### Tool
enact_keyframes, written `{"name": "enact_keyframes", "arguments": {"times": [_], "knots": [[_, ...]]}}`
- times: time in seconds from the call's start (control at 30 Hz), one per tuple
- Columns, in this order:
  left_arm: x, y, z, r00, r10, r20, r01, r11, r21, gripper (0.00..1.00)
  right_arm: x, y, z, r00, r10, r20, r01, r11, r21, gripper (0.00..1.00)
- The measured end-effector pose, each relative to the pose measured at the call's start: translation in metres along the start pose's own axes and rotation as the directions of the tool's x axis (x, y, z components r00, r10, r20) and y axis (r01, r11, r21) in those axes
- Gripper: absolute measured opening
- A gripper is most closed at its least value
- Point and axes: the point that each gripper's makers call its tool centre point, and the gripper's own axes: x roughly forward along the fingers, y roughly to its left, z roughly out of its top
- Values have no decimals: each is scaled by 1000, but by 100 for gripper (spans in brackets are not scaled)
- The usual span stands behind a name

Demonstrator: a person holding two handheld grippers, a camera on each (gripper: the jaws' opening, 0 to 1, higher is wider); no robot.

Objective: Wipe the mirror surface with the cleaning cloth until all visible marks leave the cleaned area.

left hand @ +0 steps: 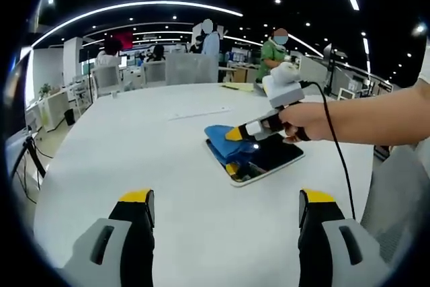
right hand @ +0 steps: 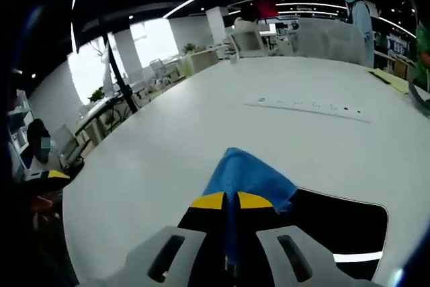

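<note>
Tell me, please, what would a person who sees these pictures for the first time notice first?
The bright blue cloth stands out most: the right gripper is shut on it, pressing it onto the dark mirror. In the left gripper view this pair lies near the middle of the large white table, with a person's hand holding the right gripper. The left gripper is open and empty above the table.
</note>
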Motion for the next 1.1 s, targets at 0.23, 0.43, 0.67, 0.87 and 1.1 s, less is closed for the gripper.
{"name": "enact_keyframes", "arguments": {"times": [0.23,0.43,0.67,0.87,1.1], "knots": [[0,1,1,1000,1,1,-1,1000,0,89,7,2,-5,1000,-8,-20,8,1000,-13,1],[0,0,2,1000,0,-1,0,1000,2,89,11,2,-8,999,-23,-32,20,996,-84,1],[0,0,3,1000,2,-1,-2,1000,6,89,12,0,-11,1000,-26,-13,25,997,-74,1],[0,0,4,1000,4,1,-4,1000,12,89,11,-1,-11,1000,-21,-1,21,996,-84,1],[-1,0,4,1000,7,2,-7,1000,13,89,8,-9,-12,1000,-24,6,24,997,-75,1]]}}
